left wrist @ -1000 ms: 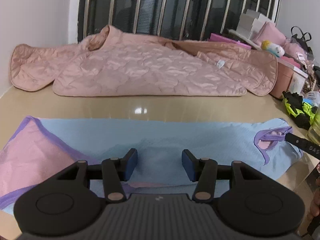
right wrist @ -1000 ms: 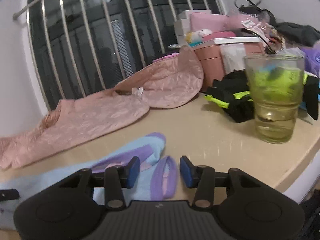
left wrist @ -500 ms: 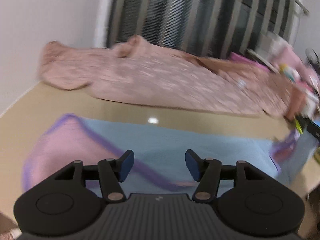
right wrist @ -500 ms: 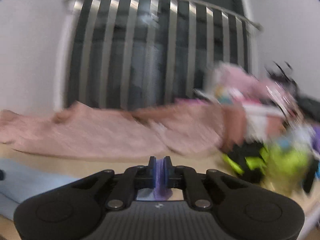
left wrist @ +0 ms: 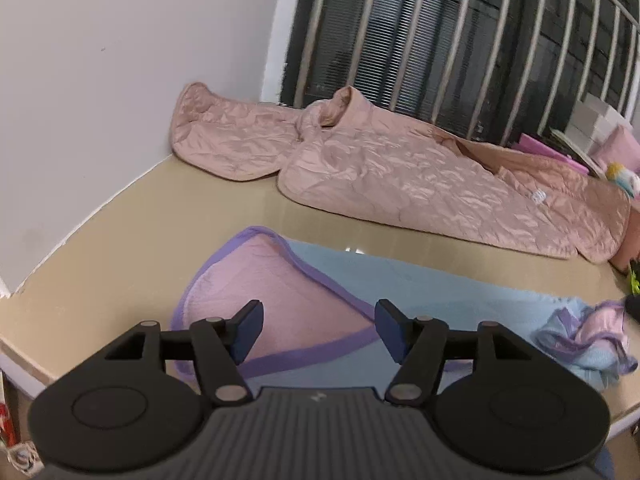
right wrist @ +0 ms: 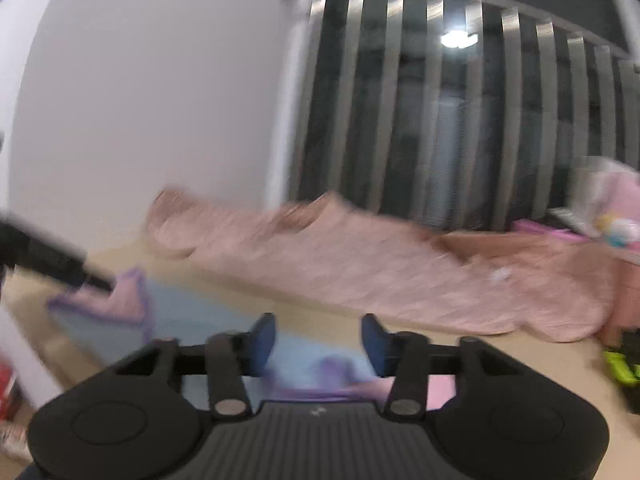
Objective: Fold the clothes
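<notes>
A light blue garment (left wrist: 420, 284) with purple trim and a pink lining lies flat on the beige table; its right end is bunched up (left wrist: 584, 336). My left gripper (left wrist: 316, 328) is open and empty, just above the folded-back pink flap (left wrist: 260, 280) at the garment's left end. My right gripper (right wrist: 318, 338) is open and empty above the garment (right wrist: 192, 312), whose bunched purple end (right wrist: 336, 372) lies just below its fingers. The right wrist view is blurred. The left gripper shows there as a dark bar (right wrist: 52, 264) at the left.
A quilted pink jacket (left wrist: 400, 176) lies spread along the back of the table (left wrist: 120, 248) under a barred window (left wrist: 460, 48). Pink boxes and a toy (left wrist: 616, 160) stand at the back right. A neon-green and black item (right wrist: 624, 368) lies at the right. The table's front edge is close.
My right gripper was shut on the garment's purple end half a second ago; now it is open and has swung left. My left gripper has moved left over the pink flap.
</notes>
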